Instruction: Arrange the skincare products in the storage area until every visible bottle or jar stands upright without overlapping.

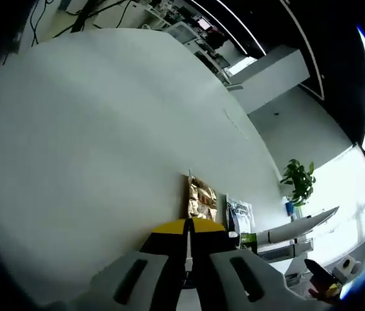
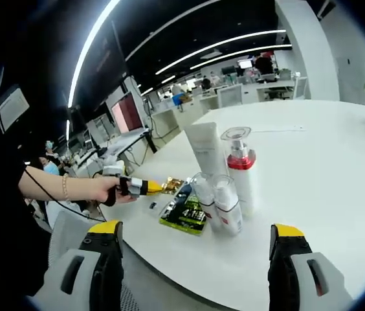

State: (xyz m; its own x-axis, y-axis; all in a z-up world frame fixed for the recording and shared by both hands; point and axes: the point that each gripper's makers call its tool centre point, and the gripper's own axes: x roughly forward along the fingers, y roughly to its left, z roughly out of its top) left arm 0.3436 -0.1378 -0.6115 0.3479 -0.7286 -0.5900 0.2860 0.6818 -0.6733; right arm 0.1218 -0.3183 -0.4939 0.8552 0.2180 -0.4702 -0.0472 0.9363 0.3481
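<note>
Right gripper (image 2: 195, 272): jaws spread wide, empty. Left gripper (image 1: 188, 269): jaws pressed together, nothing between them.

On the white table (image 2: 325, 155), the tube (image 2: 205, 148), red-collared pump bottle (image 2: 239, 170) and two small bottles (image 2: 220, 202) stand upright, long axes vertical, tightly clustered and touching.

Risk: a wide approach could topple neighbouring bottles.

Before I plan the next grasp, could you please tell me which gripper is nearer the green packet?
Left. The left gripper sits just beside the green packet; the right gripper, jaws wide apart, hangs back off the table edge.
</note>
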